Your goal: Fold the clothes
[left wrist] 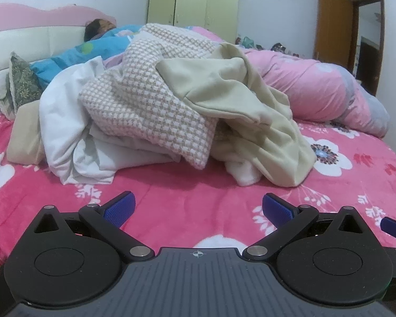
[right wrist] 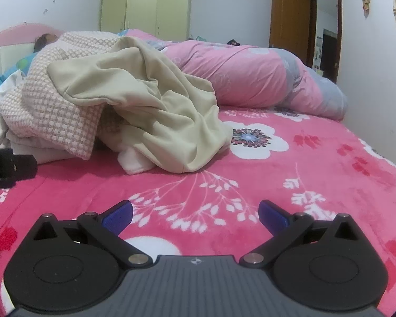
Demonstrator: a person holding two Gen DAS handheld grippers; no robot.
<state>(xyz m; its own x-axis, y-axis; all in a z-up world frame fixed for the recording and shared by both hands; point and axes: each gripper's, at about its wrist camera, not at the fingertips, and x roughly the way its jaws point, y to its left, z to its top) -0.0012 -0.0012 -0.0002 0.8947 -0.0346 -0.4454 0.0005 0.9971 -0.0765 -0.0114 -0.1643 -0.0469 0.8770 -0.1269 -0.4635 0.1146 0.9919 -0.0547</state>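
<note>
Left wrist: no legible txt, clothes pile (left wrist: 171, 105).

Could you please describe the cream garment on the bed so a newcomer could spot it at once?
On the pink floral bedspread lies a heap of clothes. The cream garment drapes over its right side, plain and smooth, unlike the checked knit beside it.
</note>
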